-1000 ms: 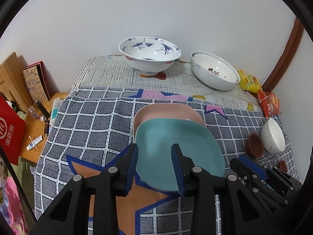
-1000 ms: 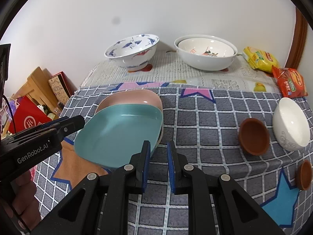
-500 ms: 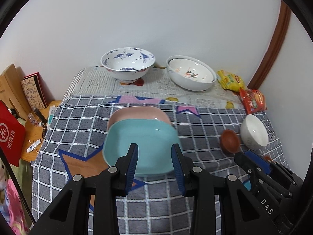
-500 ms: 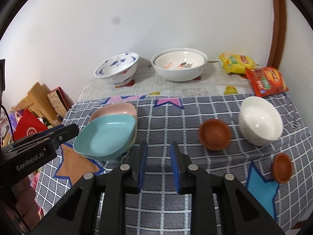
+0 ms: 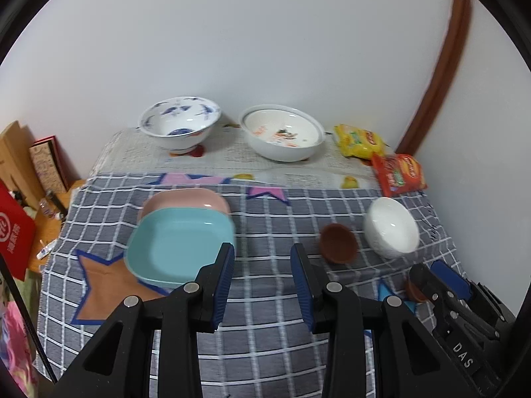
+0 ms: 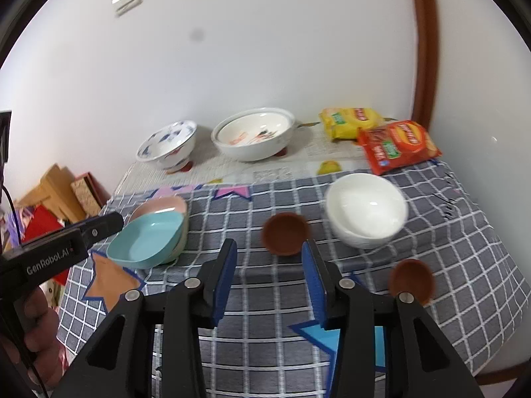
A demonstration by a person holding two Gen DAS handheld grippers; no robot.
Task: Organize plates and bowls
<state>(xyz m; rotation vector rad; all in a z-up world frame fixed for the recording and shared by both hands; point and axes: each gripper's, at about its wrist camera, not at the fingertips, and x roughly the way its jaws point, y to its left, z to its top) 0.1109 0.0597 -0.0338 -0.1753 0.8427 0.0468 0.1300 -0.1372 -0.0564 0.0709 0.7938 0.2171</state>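
Through my left camera, my left tool [image 5: 262, 278] hangs wide and holds nothing above the checked cloth [image 5: 265, 298], the teal plate [image 5: 181, 247] lying stacked on the pink plate [image 5: 186, 199] just left of its fingers, while a brown bowl [image 5: 338, 243] sits touching or nearly touching the white bowl [image 5: 391, 227] to the right. Through my right camera, my right tool [image 6: 268, 275] is likewise wide and bare, with that brown bowl [image 6: 286, 233] just beyond its tips, the white bowl [image 6: 366, 209] beside it, a second brown bowl [image 6: 411, 280] nearer on the right, and the two plates [image 6: 149, 238] away on the left.
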